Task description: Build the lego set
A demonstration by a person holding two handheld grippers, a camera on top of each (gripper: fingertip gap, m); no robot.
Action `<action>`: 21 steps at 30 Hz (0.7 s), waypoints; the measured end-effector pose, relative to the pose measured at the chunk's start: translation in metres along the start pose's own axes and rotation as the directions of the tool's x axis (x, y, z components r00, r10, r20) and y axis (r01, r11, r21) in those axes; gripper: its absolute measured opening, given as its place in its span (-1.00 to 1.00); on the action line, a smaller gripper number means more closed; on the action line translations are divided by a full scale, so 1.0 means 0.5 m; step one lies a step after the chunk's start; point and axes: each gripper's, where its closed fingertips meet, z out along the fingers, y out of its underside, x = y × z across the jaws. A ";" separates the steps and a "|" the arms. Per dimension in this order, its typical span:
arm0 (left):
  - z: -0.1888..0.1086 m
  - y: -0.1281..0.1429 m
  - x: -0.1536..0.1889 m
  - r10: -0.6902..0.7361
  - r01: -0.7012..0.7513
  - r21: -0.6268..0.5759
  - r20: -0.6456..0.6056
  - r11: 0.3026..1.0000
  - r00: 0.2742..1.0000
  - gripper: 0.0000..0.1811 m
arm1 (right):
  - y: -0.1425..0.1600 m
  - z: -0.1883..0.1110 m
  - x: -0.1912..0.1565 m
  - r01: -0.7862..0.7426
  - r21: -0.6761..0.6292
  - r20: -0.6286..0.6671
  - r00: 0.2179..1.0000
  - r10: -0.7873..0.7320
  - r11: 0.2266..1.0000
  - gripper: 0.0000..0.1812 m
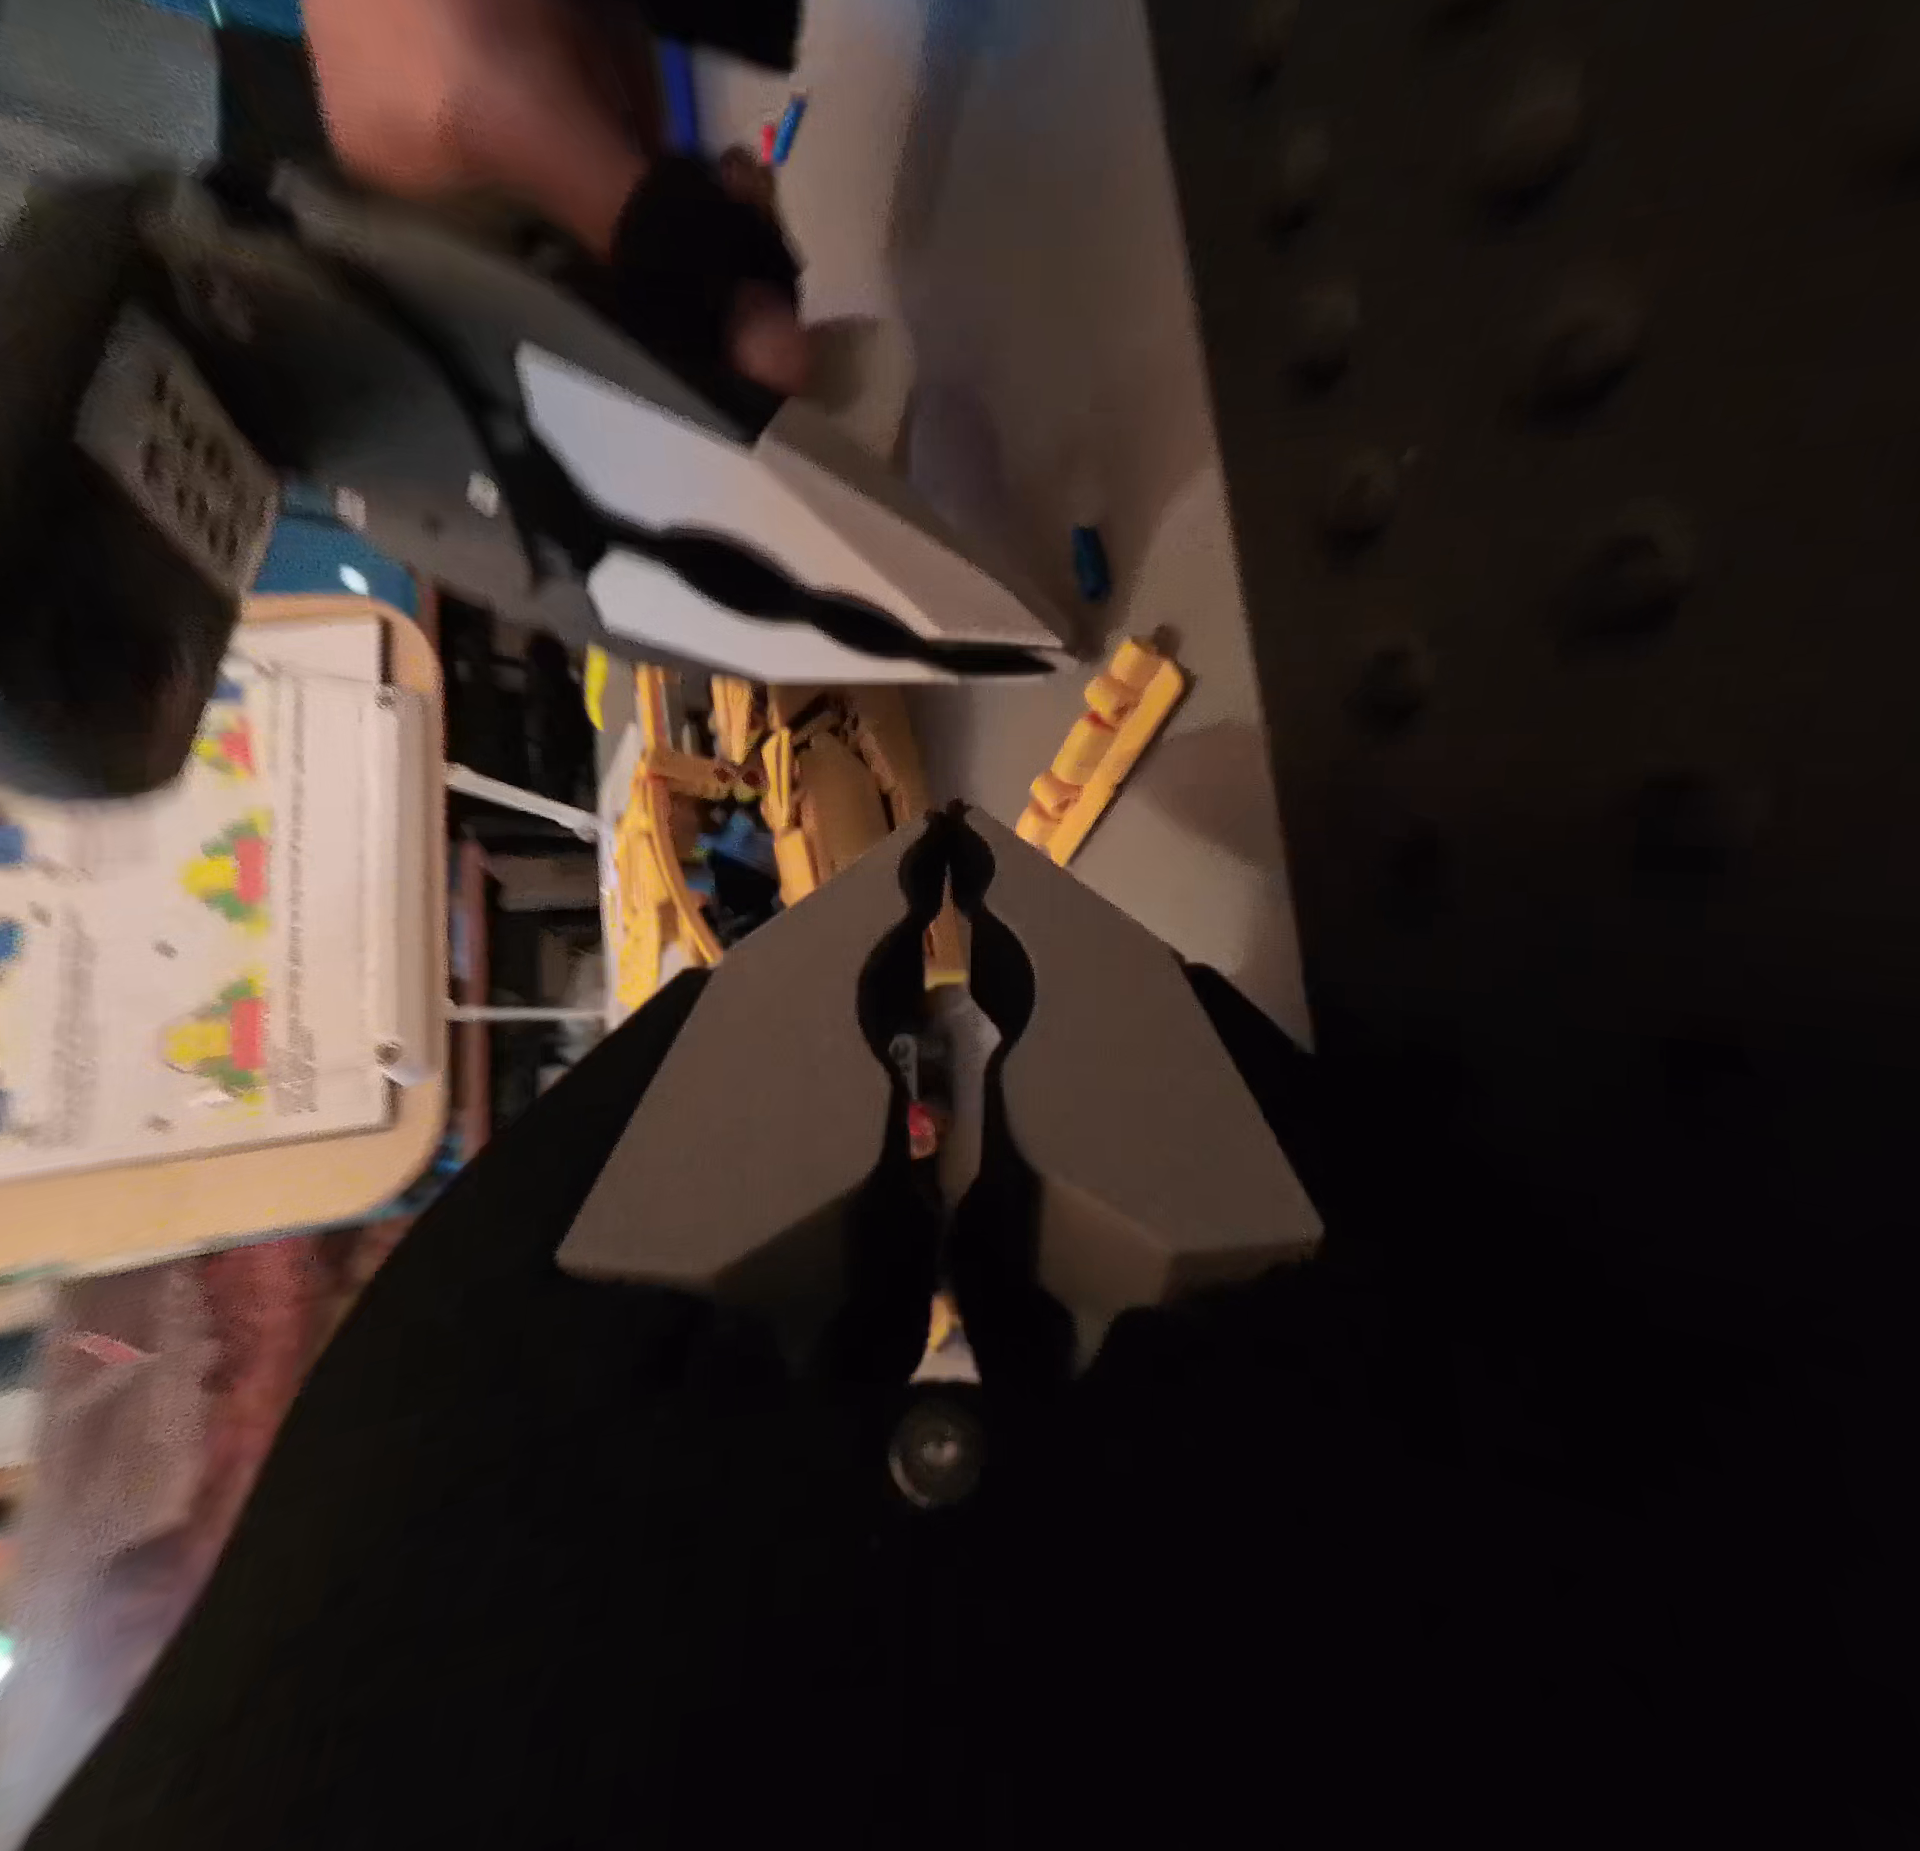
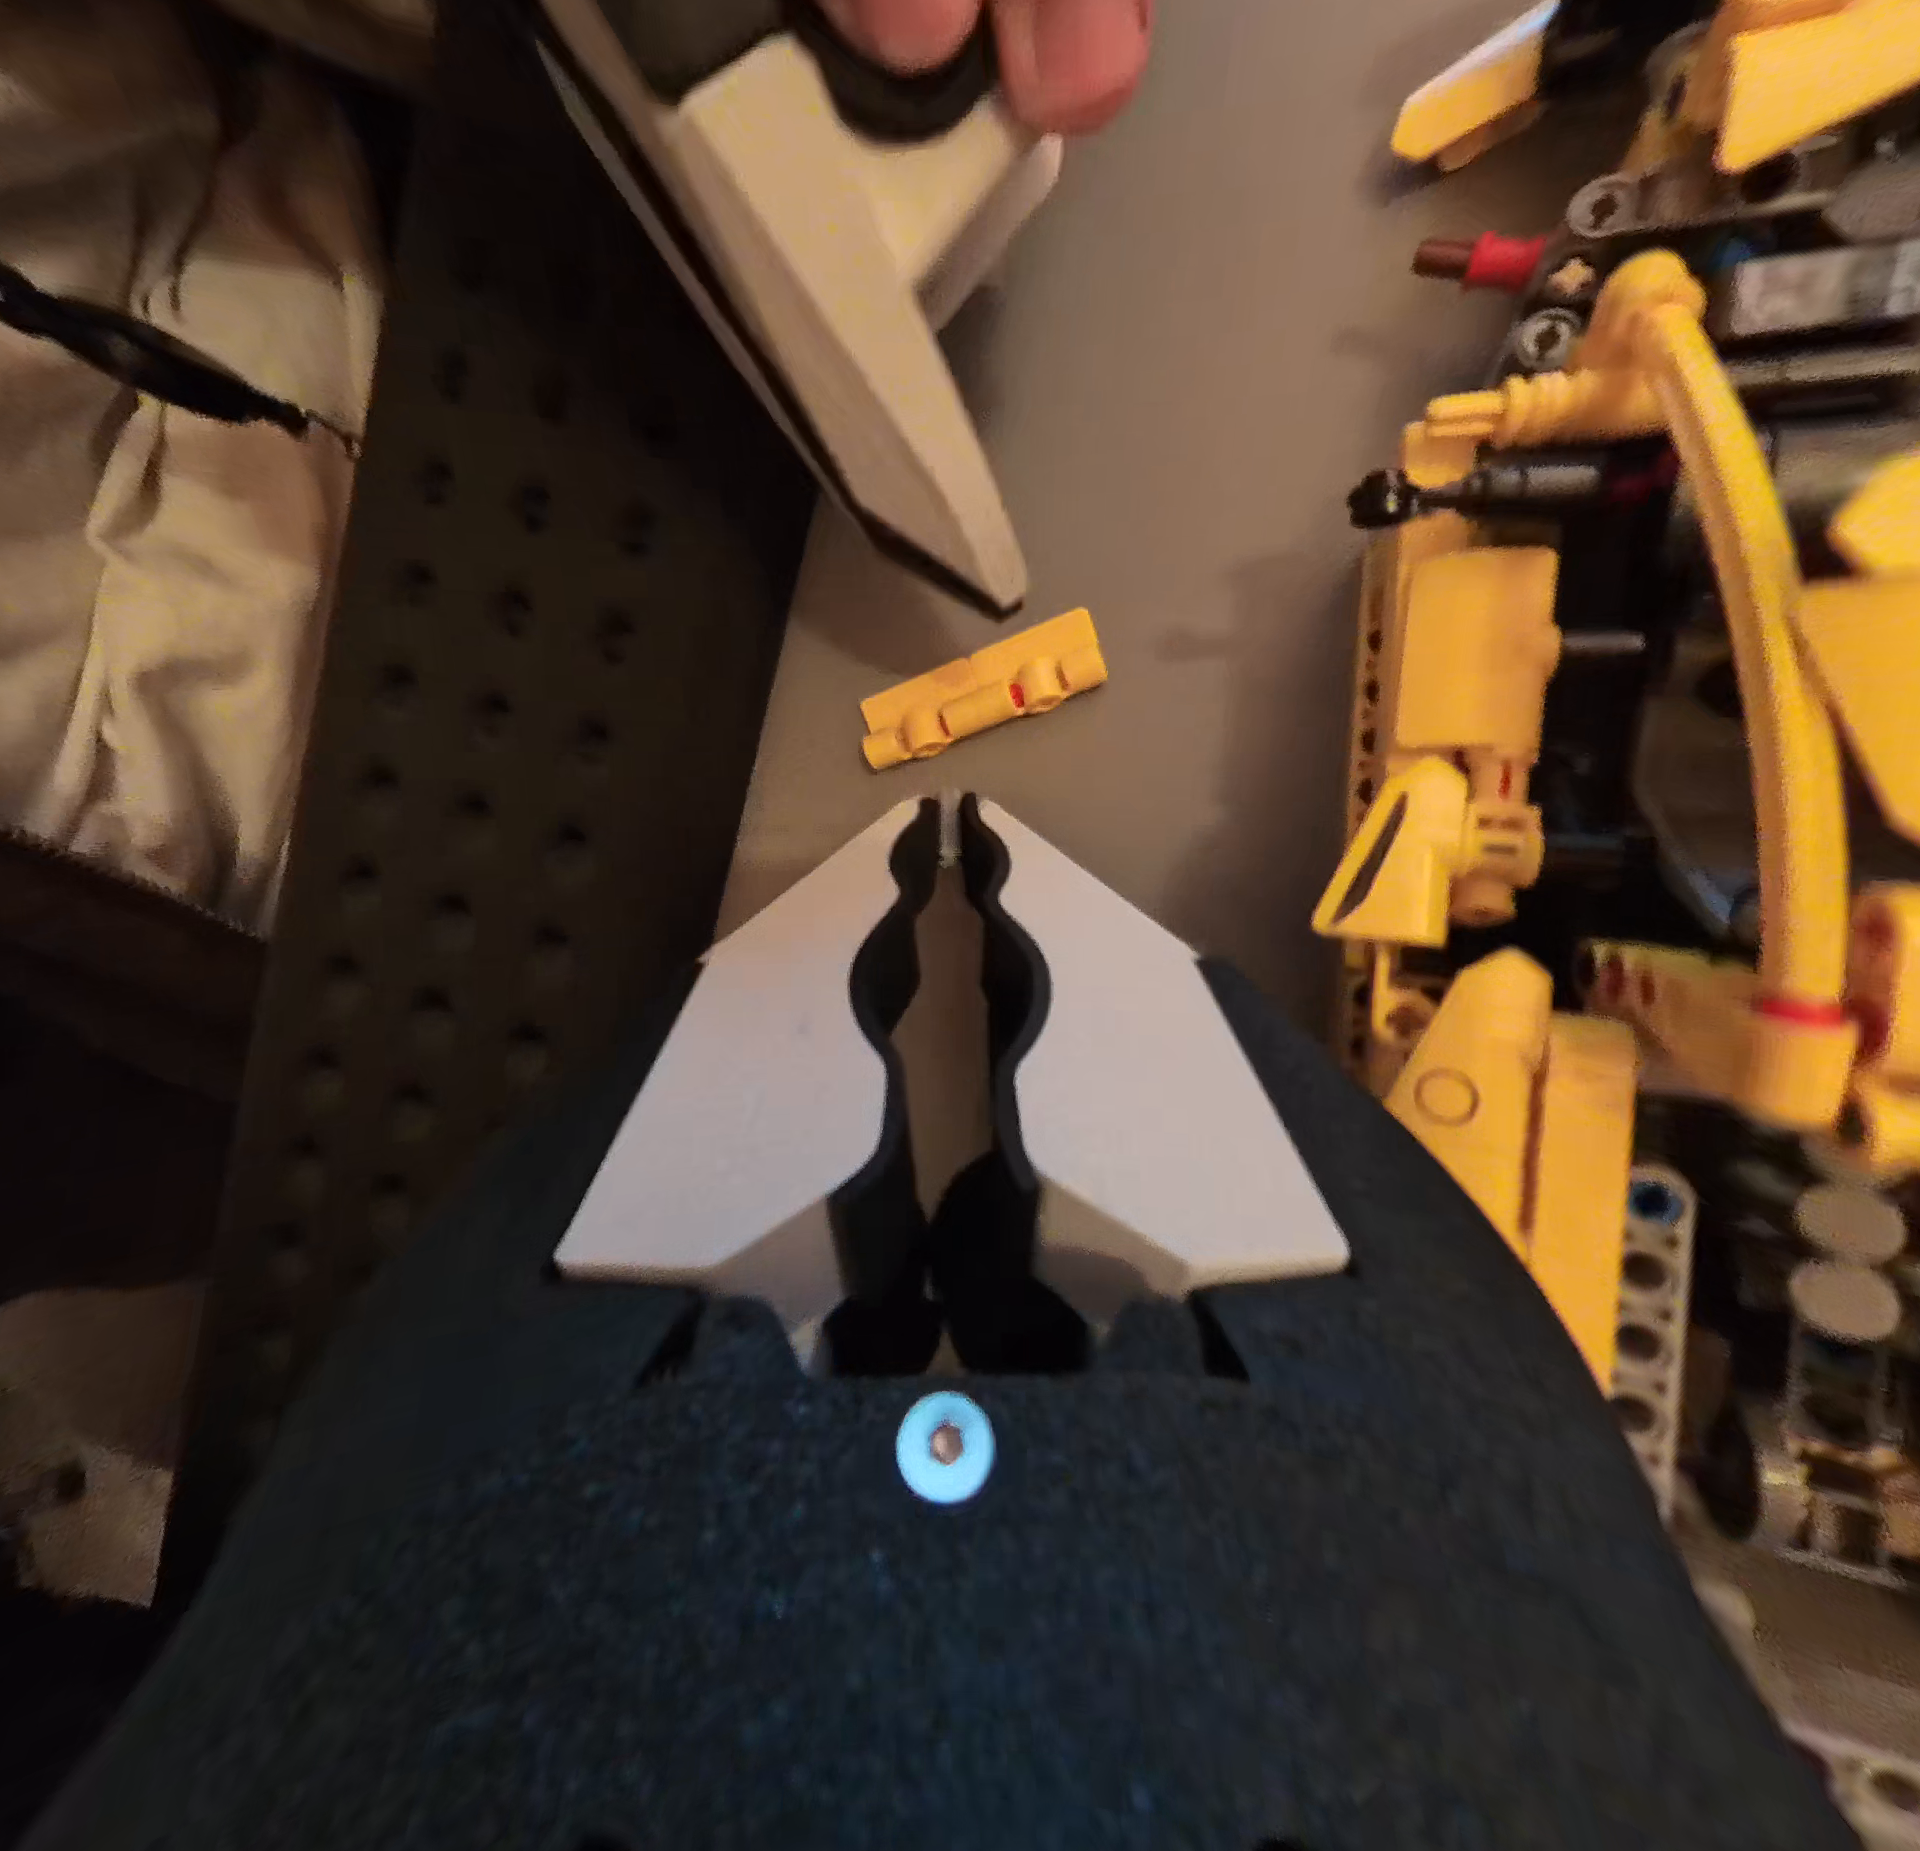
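Observation:
A small yellow lego assembly (image 2: 982,689) with a red spot lies flat on the grey table (image 2: 1195,554); it also shows in the left wrist view (image 1: 1107,752). My right gripper (image 2: 948,814) is just short of it, shut on a small pale grey piece (image 2: 945,833) pinched at the fingertips. My left gripper (image 1: 951,825) is shut, its tips meeting with nothing seen between them. In the right wrist view it reaches down from above (image 2: 987,596), its tip just beyond the yellow assembly. The large yellow lego model (image 2: 1558,762) stands to the right.
A dark studded baseplate (image 2: 499,658) lies to the left of the assembly, also visible in the left wrist view (image 1: 1558,451). An open instruction booklet (image 1: 208,918) and a small blue piece (image 1: 1088,560) are there too. A hand (image 2: 987,14) holds the left gripper. Some 4 cm of space lies between my two pairs of fingers.

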 end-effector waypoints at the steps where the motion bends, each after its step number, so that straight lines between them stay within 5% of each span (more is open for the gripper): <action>1: -0.005 0.002 -0.004 -0.078 0.078 0.006 -0.022 0.997 0.997 -1.00 | -0.002 -0.006 0.000 -0.022 0.041 -0.016 1.000 0.023 0.999 -0.96; 3: -0.015 -0.004 -0.004 -0.280 0.286 0.031 -0.125 0.958 0.952 -1.00 | -0.016 -0.021 0.001 -0.071 0.158 -0.050 0.996 0.080 0.985 -0.96; 7: -0.021 -0.026 0.004 -0.597 0.633 0.000 -0.332 0.774 0.730 -0.91 | -0.021 -0.019 -0.012 -0.080 0.271 -0.106 0.988 0.112 0.959 -0.95; 11: 0.003 0.008 0.026 -0.680 0.673 -0.154 -0.330 0.723 0.655 -0.35 | -0.014 -0.013 -0.011 -0.086 0.307 -0.140 0.981 0.134 0.948 -0.96; 15: 0.019 0.008 0.030 -0.755 0.726 -0.218 -0.272 0.652 0.597 -0.32 | 0.000 -0.021 -0.005 -0.095 0.312 -0.174 0.972 0.156 0.945 -0.96; 21: 0.016 -0.032 0.054 -0.903 0.837 -0.375 -0.320 0.398 0.286 -0.31 | -0.001 -0.030 -0.001 -0.086 0.345 -0.206 0.965 0.165 0.935 -0.95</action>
